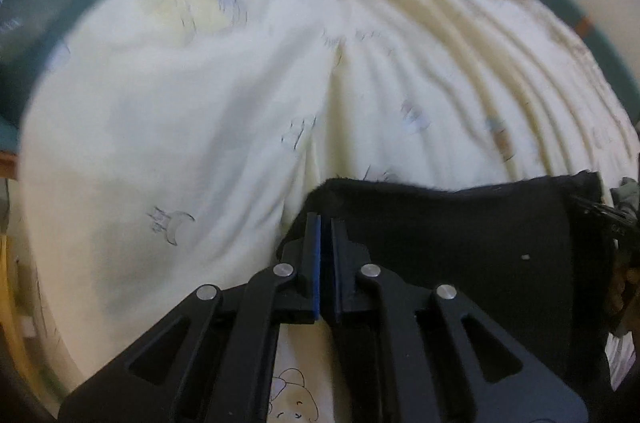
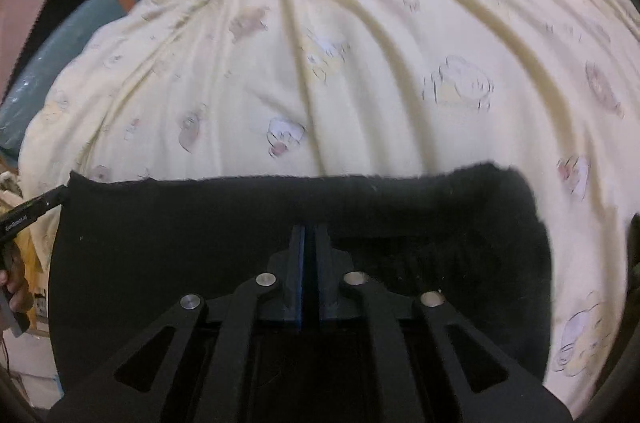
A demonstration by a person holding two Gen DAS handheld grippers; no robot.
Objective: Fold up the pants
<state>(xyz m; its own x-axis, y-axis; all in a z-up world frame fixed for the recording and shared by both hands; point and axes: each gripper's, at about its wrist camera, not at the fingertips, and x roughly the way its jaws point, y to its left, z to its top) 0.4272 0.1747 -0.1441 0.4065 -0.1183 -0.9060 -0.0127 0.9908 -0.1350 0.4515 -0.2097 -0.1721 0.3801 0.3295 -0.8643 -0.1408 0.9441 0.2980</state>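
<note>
Pants of soft, limp black knit (image 2: 224, 243) lie near you on the cream cartoon-print bedsheet (image 2: 360, 83); both left tongs (image 1: 325, 223) and right tongs (image 2: 308, 229) stand barely parted over the far edge, so pinch its corners, as it will sag.

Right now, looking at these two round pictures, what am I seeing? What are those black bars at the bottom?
No robot here: a person holds a two-fingered claw in each hand, each carrying a wide-angle camera looking along its fingers. The black bars are those fingers. One picture looks from the left claw, the other from the right claw. A cream blanket with cartoon prints lies spread out, and black pants lie on it. Both claws are nearly closed over the pants' edge; whether they pinch the cloth is hard to tell.
</note>
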